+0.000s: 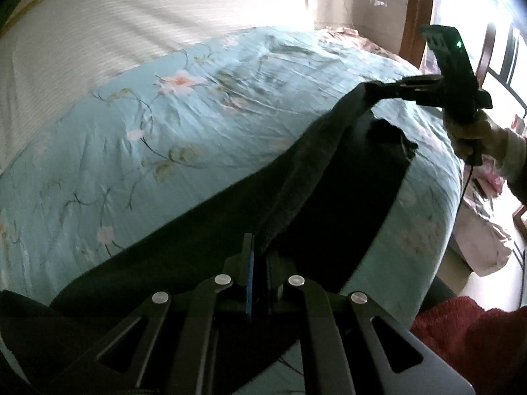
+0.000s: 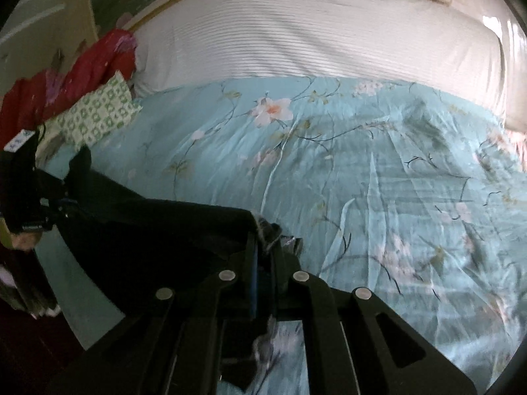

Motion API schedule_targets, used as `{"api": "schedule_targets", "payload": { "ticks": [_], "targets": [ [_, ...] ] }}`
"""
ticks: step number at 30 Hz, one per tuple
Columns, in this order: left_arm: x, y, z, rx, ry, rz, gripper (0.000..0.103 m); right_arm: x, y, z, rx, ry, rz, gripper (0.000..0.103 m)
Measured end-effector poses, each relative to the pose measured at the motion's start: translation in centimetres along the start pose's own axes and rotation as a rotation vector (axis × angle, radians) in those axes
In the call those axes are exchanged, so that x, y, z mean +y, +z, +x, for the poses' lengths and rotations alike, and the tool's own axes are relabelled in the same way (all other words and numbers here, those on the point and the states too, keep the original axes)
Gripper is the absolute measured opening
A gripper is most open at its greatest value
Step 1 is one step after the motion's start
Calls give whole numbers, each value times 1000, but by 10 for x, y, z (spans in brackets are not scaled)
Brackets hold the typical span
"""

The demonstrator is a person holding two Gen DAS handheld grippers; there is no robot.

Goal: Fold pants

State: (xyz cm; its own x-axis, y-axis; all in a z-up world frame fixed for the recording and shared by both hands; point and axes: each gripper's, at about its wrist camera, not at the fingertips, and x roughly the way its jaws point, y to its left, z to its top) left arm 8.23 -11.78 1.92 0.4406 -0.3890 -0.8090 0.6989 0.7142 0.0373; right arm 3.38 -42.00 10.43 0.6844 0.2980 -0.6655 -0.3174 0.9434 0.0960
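Where the turquoise floral quilt (image 1: 184, 138) lies wrinkled and slightly glossy over the bed, dark matte pants (image 1: 329, 177) stretched above it, soft and limp, sagging in the middle. Long axis running from left gripper (image 1: 255, 250) to right gripper (image 1: 378, 90), roughly along the bed's near edge. Both clamped tight on fabric, jaws narrow, one at each end. Beyond, a ribbed white sheet (image 2: 296, 33); at left, a green-patterned pillow (image 2: 98, 112).

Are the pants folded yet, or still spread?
Spread, not folded: the pants stretch between left gripper and right gripper above the quilt.
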Motion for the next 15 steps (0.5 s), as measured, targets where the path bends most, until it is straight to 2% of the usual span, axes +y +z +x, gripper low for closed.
{"api": "schedule_targets", "payload": {
  "ticks": [9, 15],
  "targets": [
    [-9, -19, 2, 10, 3, -10, 3, 18, -26, -19, 11, -32, -55, 6],
    [-15, -33, 5, 19, -3, -8, 3, 28, -44, -20, 54, -47, -74, 5]
  ]
}}
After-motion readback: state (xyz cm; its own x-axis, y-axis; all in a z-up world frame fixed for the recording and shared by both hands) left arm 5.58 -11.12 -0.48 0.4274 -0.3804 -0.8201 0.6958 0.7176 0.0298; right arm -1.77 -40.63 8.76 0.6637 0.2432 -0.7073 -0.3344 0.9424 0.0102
